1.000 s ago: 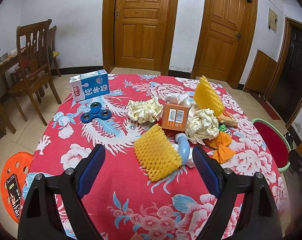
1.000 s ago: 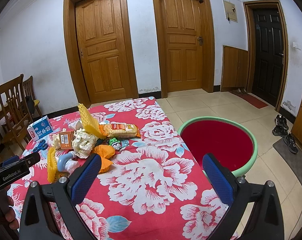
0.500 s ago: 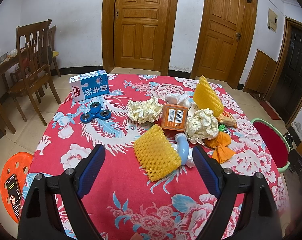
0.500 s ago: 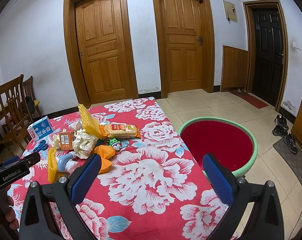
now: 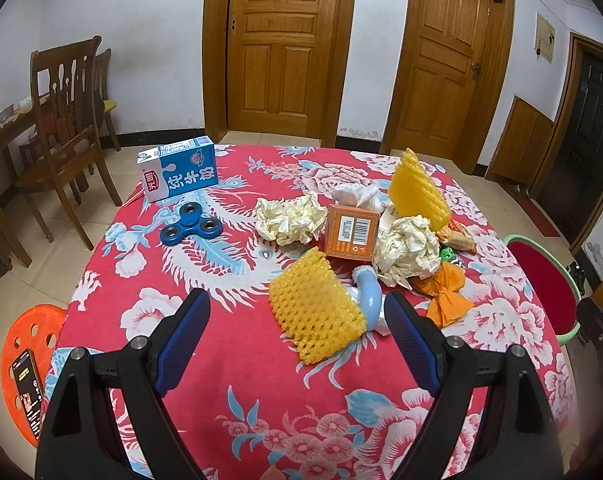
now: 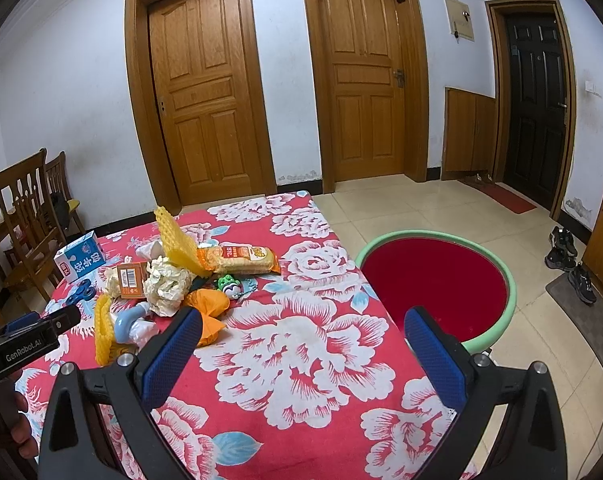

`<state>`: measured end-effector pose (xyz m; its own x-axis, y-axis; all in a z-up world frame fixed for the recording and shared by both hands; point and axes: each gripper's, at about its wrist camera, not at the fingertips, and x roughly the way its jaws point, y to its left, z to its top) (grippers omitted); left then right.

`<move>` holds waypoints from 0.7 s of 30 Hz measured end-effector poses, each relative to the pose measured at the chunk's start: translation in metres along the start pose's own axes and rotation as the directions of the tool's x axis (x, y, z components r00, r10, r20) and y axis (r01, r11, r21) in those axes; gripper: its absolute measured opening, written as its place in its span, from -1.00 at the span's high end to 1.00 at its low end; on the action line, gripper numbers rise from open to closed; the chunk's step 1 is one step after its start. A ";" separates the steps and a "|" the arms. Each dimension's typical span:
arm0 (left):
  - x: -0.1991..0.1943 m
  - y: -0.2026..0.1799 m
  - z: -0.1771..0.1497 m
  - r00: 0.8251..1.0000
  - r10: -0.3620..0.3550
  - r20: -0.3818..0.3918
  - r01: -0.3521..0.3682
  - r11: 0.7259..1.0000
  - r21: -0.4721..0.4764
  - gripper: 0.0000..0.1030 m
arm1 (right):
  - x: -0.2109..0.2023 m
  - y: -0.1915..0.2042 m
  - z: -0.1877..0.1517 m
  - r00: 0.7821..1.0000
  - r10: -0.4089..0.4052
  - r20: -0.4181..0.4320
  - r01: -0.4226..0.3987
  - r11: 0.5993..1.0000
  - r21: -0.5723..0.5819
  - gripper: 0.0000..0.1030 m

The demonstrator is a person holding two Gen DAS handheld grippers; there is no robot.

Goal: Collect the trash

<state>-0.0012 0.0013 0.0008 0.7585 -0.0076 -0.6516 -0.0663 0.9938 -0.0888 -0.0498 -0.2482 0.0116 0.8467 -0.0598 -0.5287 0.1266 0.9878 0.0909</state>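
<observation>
Trash lies in a heap on the red flowered tablecloth (image 5: 229, 364): a yellow foam net (image 5: 315, 316), a second yellow net (image 5: 417, 194) standing up, two crumpled paper balls (image 5: 289, 220) (image 5: 407, 246), an orange box (image 5: 351, 232), an orange wrapper (image 5: 445, 294) and a light blue curved piece (image 5: 369, 294). My left gripper (image 5: 297, 336) stands open just short of the near foam net. My right gripper (image 6: 301, 344) is open above the table's right edge, with nothing between its fingers. A red basin with a green rim (image 6: 433, 280) sits beside the table. A snack packet (image 6: 237, 260) lies behind the heap.
A blue milk carton (image 5: 179, 174) and a blue fidget spinner (image 5: 191, 230) lie at the table's far left. Wooden chairs (image 5: 61, 120) stand left of the table. An orange stool (image 5: 25, 344) holds a phone (image 5: 25, 392). Shoes (image 6: 569, 260) rest on the floor at right.
</observation>
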 end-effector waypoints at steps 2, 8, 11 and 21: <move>0.003 0.002 0.001 1.000 0.001 -0.009 -0.001 1.000 -0.005 -0.72 | 0.000 0.001 0.002 1.000 0.005 -0.007 -0.005 1.000 0.003 -1.00; 0.014 0.011 0.009 1.000 0.000 -0.029 0.000 1.000 -0.014 -0.72 | 0.006 0.010 0.009 1.000 0.014 -0.026 -0.014 1.000 -0.007 -1.00; 0.019 0.016 0.017 0.999 0.007 -0.038 -0.007 1.000 -0.012 -0.72 | 0.015 0.015 0.013 0.999 0.020 -0.038 -0.021 1.000 -0.015 -1.00; 0.043 0.036 0.044 0.998 0.018 -0.055 -0.019 1.000 -0.009 -0.72 | 0.051 0.051 0.035 0.990 0.094 -0.106 -0.100 0.994 -0.049 -1.00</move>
<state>0.0579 0.0412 0.0029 0.7204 0.0045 -0.6935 -0.0863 0.9928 -0.0832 0.0180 -0.2059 0.0185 0.7951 0.0490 -0.6045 0.0158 0.9947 0.1013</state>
